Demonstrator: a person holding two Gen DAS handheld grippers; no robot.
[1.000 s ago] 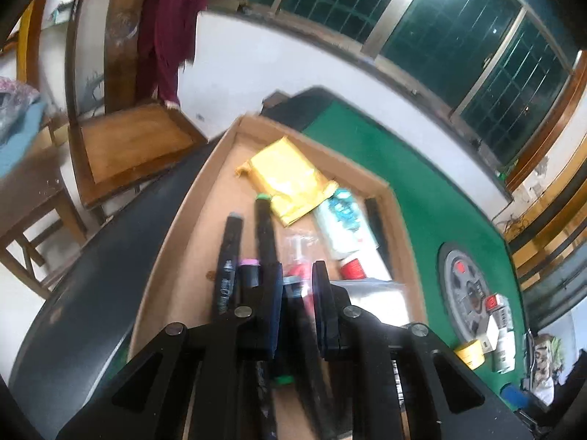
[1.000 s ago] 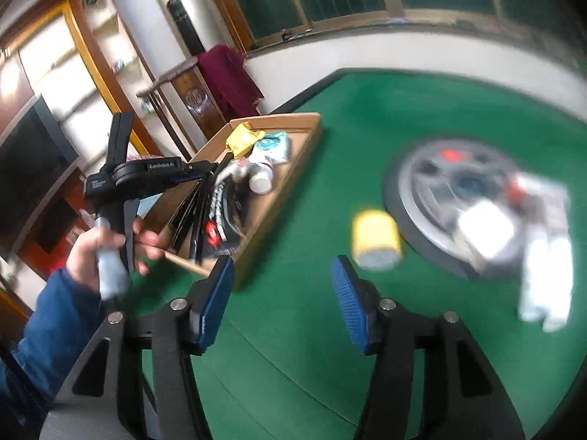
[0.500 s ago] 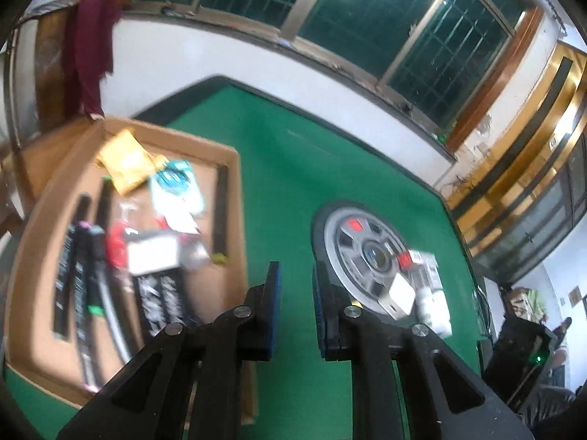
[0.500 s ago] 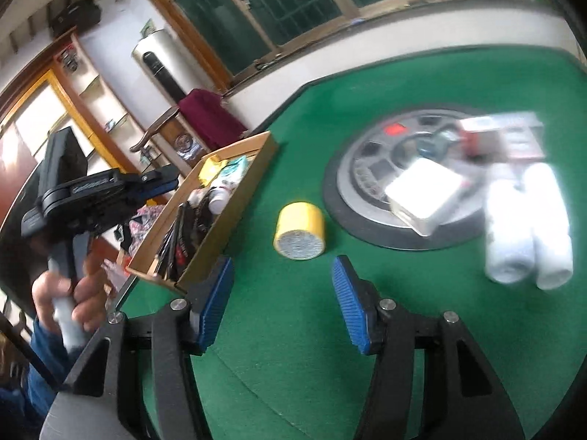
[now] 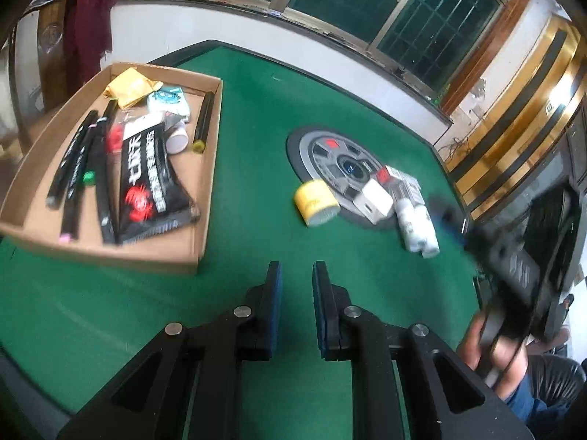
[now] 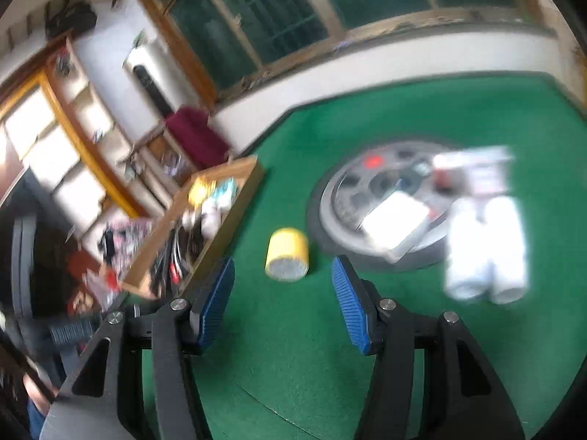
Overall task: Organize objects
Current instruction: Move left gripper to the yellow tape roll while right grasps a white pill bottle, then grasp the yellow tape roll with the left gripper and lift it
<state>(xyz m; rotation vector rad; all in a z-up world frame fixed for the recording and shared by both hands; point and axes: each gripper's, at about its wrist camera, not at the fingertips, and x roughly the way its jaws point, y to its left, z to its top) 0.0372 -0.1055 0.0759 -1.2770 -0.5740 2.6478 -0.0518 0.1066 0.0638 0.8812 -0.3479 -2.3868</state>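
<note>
Sitting partly filled on the green table (image 5: 256,117): the cardboard tray (image 5: 211,168), already holding several pens (image 5: 73,168), a black snack packet (image 5: 146,179), a yellow pouch (image 5: 130,86), a teal packet (image 5: 169,99) and a small tube (image 5: 177,140). Judging from that, looking roughly half done.

Still waiting outside the tray, well apart from it: a yellow tape roll (image 5: 316,202) lying on its side on the green cloth just beside the round grey disc (image 5: 330,154); a white box (image 5: 374,198) resting on the disc's edge; a red-and-white carton (image 5: 398,179) behind it; two white bottles (image 5: 418,227) lying side by side just off the disc.

Hovering above bare cloth between tray and tape roll: the left gripper (image 5: 296,275), jaws drawn narrow, only a slim gap showing, nothing between them and nothing touched.

Pointing towards the tape roll (image 6: 287,253): the right gripper (image 6: 282,278), jaws standing about halfway apart, empty, pads (image 6: 216,293) clear of everything, with the roll just beyond the tips. Looking, as a guess, like the next item to be picked, though not yet reached. Blurring heavily in the right wrist view, so leaving the finer details of the bottles (image 6: 484,249) and carton unsaid.
</note>
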